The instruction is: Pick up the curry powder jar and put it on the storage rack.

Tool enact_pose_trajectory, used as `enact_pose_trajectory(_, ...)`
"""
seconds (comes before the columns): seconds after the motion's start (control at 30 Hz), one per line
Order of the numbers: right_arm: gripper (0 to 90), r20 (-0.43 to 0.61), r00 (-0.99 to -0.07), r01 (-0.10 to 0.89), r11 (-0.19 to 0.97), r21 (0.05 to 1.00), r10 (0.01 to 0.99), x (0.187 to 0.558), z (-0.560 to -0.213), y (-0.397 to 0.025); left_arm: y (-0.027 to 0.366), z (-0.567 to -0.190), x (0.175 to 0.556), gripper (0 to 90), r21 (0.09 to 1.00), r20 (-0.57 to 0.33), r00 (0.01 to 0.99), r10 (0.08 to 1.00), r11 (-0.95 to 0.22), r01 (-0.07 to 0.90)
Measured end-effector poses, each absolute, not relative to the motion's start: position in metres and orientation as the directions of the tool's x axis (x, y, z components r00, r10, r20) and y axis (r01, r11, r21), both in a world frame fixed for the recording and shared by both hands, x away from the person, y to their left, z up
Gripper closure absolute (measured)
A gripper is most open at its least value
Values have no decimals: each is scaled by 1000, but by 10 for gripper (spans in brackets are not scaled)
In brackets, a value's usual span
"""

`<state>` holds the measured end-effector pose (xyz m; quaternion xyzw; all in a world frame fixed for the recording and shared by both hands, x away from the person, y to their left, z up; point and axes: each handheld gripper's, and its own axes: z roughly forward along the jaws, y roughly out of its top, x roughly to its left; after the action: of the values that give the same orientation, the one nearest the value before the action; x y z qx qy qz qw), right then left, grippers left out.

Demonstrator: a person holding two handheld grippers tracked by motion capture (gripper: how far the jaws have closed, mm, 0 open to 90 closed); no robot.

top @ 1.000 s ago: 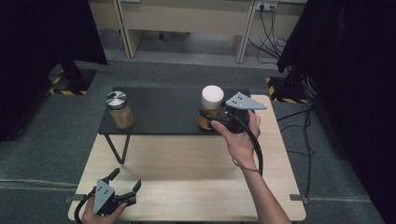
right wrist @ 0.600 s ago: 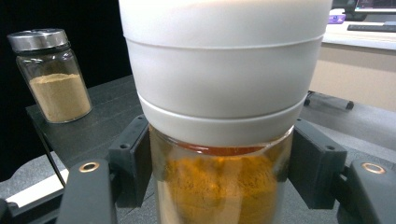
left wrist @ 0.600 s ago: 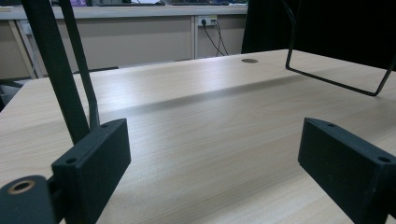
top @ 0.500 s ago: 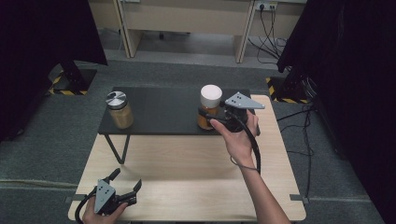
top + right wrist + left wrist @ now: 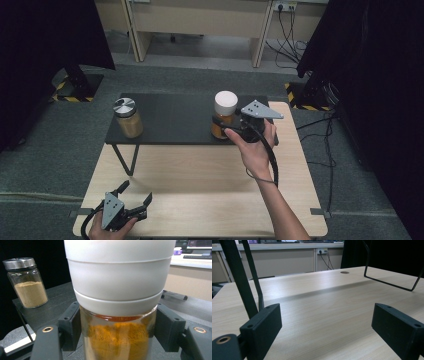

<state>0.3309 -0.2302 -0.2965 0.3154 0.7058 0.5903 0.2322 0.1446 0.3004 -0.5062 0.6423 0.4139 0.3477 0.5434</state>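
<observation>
On the right of the black shelf point(image 5: 175, 120), the right gripper point(image 5: 226, 126) clasps the white-capped jar point(image 5: 224, 114) of orange powder, while the left gripper point(image 5: 131, 194) rests spread wide at the table's point(image 5: 200, 175) near-left corner.

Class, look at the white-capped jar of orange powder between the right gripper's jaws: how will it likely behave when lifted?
The white-capped jar looks like clear glass, so probably rigid, smooth and somewhat slippery against the right gripper, whose jaws flank its body. Its tall white cap over a narrower body suggests it may tip if nudged high. It is partly full of powder, so likely moderately weighty.
</observation>
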Motion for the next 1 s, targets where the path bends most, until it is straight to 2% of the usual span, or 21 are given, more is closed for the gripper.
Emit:
enact_pose_trajectory(0.83, 318, 49, -694, 169, 96, 981, 718, 331, -299, -231, 300, -505, 143, 88, 988, -11, 415, 910, -54, 146)
enact_pose_trajectory(0.87, 306, 50, -695, 167, 94, 981, 717, 332, -300, -231, 300, -505, 143, 87, 988, -11, 415, 910, -55, 146)
enact_pose_trajectory(1.0, 138, 61, -699, 157, 70, 985, 713, 333, -309, -231, 300, -504, 143, 87, 988, -9, 417, 909, -57, 145)
